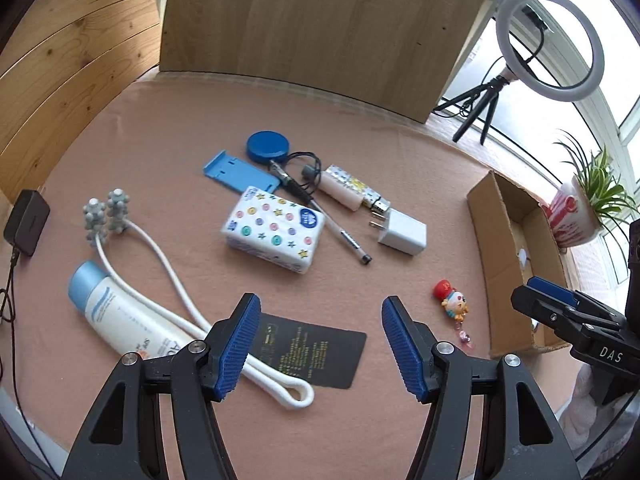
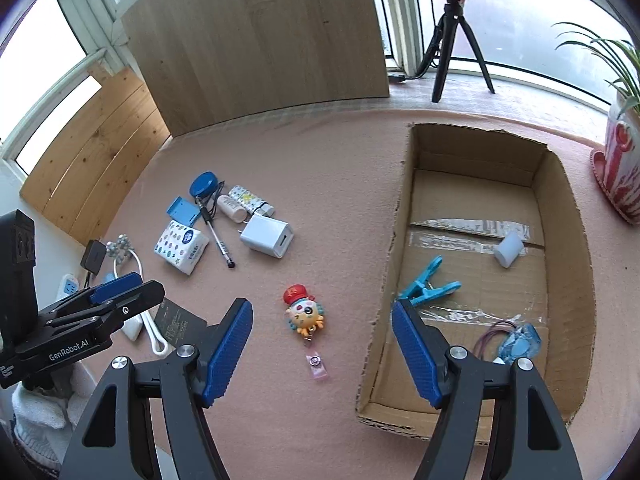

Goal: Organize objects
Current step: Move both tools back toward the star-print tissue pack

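Left gripper jaws apart, nothing between. Right gripper likewise spread, empty.

Cartoon keychain – red hat, yellow face, pink clip on short tether – lies centre frame on pink cloth, just left of cardboard box.

Likely light, hard plastic, slightly slick; clip dangles loose. Best pinch across head sides, not tether.

Tissue pack, mid frame – soft, squashy; grip across narrow width.
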Tool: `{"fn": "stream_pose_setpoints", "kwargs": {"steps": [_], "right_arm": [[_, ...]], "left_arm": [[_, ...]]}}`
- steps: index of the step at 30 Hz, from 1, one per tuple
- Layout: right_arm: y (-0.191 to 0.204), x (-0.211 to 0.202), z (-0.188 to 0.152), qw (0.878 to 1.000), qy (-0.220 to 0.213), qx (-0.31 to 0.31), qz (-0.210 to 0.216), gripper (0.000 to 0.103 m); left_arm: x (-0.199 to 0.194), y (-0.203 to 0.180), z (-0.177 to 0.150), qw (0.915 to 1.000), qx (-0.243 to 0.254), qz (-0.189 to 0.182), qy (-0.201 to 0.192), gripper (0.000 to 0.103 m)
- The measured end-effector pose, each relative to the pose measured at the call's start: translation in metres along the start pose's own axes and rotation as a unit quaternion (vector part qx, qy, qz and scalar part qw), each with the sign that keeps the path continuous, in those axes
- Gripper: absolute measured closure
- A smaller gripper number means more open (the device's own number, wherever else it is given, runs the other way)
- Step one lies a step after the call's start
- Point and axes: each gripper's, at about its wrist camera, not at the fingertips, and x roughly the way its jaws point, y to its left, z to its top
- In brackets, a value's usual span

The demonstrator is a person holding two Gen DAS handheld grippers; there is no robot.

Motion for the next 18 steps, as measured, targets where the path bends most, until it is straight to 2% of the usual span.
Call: {"fn": "stream_pose_setpoints", "kwargs": {"steps": [5, 8, 13, 18], "right_arm": [[0.037, 0.021, 0.005, 0.999, 0.021, -0.028, 0.033, 0.034], [0.053, 0.03, 0.01, 0.998, 0.027, -0.039, 0.048, 0.034], [0.079, 0.05, 0.028, 0.995, 0.038, -0.06, 0.066, 0.034], [0.108, 0.078, 0.051, 0.991, 0.054, -0.083, 0.094, 0.034]], "left_arm": [[-0.008, 0.05, -0.007, 0.9987, -0.047, 0.022, -0.001, 0.036], [-0.01, 0.068, -0.009, 0.998, -0.056, 0.03, -0.003, 0.036], [-0.006, 0.081, -0.008, 0.9973, -0.068, 0.026, 0.002, 0.036], [0.003, 0.076, -0.005, 0.9985, -0.052, 0.016, 0.006, 0.036]]}}
